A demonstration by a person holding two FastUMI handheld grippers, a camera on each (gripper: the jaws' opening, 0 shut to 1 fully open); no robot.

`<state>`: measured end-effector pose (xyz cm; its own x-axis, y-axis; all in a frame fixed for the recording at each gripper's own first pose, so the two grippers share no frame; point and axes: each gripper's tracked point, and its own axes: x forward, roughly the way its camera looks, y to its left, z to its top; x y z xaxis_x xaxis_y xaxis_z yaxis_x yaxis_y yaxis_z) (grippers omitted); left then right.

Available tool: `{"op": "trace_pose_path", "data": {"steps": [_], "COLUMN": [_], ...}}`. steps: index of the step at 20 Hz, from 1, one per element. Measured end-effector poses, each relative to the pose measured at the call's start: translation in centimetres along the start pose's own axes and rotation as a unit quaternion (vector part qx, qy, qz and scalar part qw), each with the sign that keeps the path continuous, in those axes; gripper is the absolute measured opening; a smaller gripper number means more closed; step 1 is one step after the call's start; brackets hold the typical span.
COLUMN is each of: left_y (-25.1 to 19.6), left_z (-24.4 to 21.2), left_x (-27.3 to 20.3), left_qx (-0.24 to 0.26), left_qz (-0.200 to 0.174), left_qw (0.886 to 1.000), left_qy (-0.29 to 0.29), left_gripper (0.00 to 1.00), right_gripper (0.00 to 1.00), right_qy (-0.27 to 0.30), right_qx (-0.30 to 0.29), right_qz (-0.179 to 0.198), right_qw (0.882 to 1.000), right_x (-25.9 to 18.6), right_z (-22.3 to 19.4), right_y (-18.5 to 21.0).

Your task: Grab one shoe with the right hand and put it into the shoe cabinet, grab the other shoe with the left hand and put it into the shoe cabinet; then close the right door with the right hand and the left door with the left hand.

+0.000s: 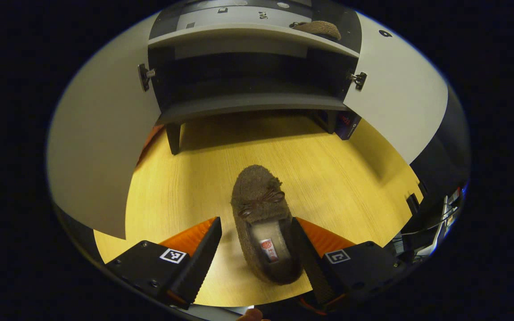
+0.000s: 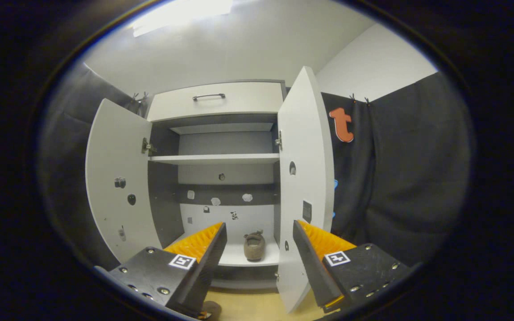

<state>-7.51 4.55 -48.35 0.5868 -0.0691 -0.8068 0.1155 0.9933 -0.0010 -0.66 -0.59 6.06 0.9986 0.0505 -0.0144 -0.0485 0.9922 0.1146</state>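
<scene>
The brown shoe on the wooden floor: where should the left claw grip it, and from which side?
Across the heel end of the brown shoe, coming from behind the heel. The toe points at the shoe cabinet, and the open left claw already straddles the opening, so its fingers can close on the two long sides.

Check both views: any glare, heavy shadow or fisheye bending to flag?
Left gripper view: warm light, the cabinet throws a dark shadow on the wood floor, and its doors bow strongly. Right gripper view: a ceiling light blows out at the top; the shoe on the shelf stays sharp.
</scene>
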Motion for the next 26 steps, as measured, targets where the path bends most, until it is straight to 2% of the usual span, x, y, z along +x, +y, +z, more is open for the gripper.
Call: {"op": "trace_pose_path", "data": {"steps": [1,4,5,6,7,8,9,10,11,12,13,15,16,17,18,19,20,21,22,23,24,25,26], "left_y": [0.1,1.1,1.2,1.4,1.6,1.7,1.9,1.9,1.7,1.6,1.4,1.0,0.8,0.5,0.5,0.6,0.7,0.9,1.4,1.7,1.8,2.2,2.1], "left_z": [-0.4,-1.8,-2.3,-2.9,-3.5,-4.2,-4.7,-5.1,-4.8,-4.4,-4.5,-4.5,-4.7,-4.7,-4.7,-4.8,-4.8,-4.7,-4.5,-4.3,-4.5,-4.3,-4.1], "left_x": [0.3,1.5,1.9,2.4,3.0,3.6,4.2,4.6,4.8,5.1,5.3,5.4,5.5,5.5,5.4,5.3,5.4,5.4,5.3,5.3,5.1,5.6,5.3], "left_qx": [-0.001,0.000,-0.004,-0.008,-0.012,-0.016,-0.019,-0.021,-0.025,-0.027,-0.029,-0.051,-0.065,-0.079,-0.092,-0.103,-0.113,-0.127,-0.139,-0.157,-0.168,-0.173,-0.170], "left_qz": [-0.001,0.001,0.000,0.000,-0.002,-0.001,-0.002,-0.005,-0.012,-0.017,-0.024,-0.039,-0.047,-0.054,-0.052,-0.048,-0.043,-0.038,-0.029,-0.027,-0.021,-0.011,-0.006], "left_qw": [1.000,1.000,1.000,0.999,0.999,0.998,0.997,0.997,0.997,0.997,0.997,0.995,0.994,0.992,0.991,0.989,0.988,0.987,0.986,0.984,0.982,0.982,0.983], "left_qy": [0.004,0.022,0.030,0.040,0.050,0.062,0.069,0.077,0.072,0.063,0.069,0.072,0.079,0.082,0.087,0.090,0.091,0.091,0.086,0.084,0.082,0.075,0.069], "left_gripper": [0.97,0.96,0.96,0.96,0.96,0.96,0.95,0.95,0.94,0.95,0.93,0.89,0.79,0.76,0.65,0.59,0.56,0.51,0.41,0.34,0.23,0.22,0.07], "right_gripper": [0.89,0.89,0.84,0.89,0.85,0.89,0.85,0.89,0.85,0.89,0.85,0.85,0.89,0.85,0.85,0.85,0.89,0.85,0.89,0.89,0.85,0.89,0.89], "right_qy": [0.000,-0.003,-0.003,-0.004,-0.006,-0.006,-0.008,-0.008,-0.009,-0.009,-0.010,-0.007,-0.007,-0.007,-0.008,-0.009,-0.011,-0.011,-0.009,-0.009,-0.010,-0.011,-0.011], "right_qx": [-0.001,0.001,-0.001,-0.003,-0.002,-0.001,-0.001,-0.001,-0.002,-0.003,-0.005,-0.004,-0.003,-0.001,0.001,0.003,0.003,0.003,0.003,0.002,0.000,-0.003,-0.007], "right_qz": [-0.006,-0.020,-0.025,-0.028,-0.030,-0.032,-0.035,-0.038,-0.043,-0.049,-0.055,-0.064,-0.066,-0.069,-0.070,-0.073,-0.074,-0.076,-0.077,-0.079,-0.080,-0.082,-0.084], "right_qw": [1.000,1.000,1.000,1.000,1.000,0.999,0.999,0.999,0.999,0.999,0.998,0.998,0.998,0.998,0.997,0.997,0.997,0.997,0.997,0.997,0.997,0.997,0.996], "right_x": [-0.1,-0.6,-0.7,-0.8,-1.0,-1.1,-1.2,-1.3,-1.3,-1.6,-1.7,-1.8,-1.8,-1.8,-1.8,-1.9,-1.9,-1.9,-1.9,-2.0,-2.3,-2.4,-2.5], "right_z": [0.0,0.2,0.3,0.3,0.4,0.5,0.6,0.6,0.7,0.7,0.7,0.6,0.7,0.8,0.9,0.8,0.9,0.8,0.6,0.5,0.4,0.4,0.3], "right_y": [-0.3,-1.0,-1.3,-1.4,-1.5,-1.5,-1.6,-1.8,-2.0,-2.3,-2.7,-3.0,-3.2,-3.3,-3.4,-3.5,-3.5,-3.6,-3.6,-3.6,-3.5,-3.6,-3.7]}}
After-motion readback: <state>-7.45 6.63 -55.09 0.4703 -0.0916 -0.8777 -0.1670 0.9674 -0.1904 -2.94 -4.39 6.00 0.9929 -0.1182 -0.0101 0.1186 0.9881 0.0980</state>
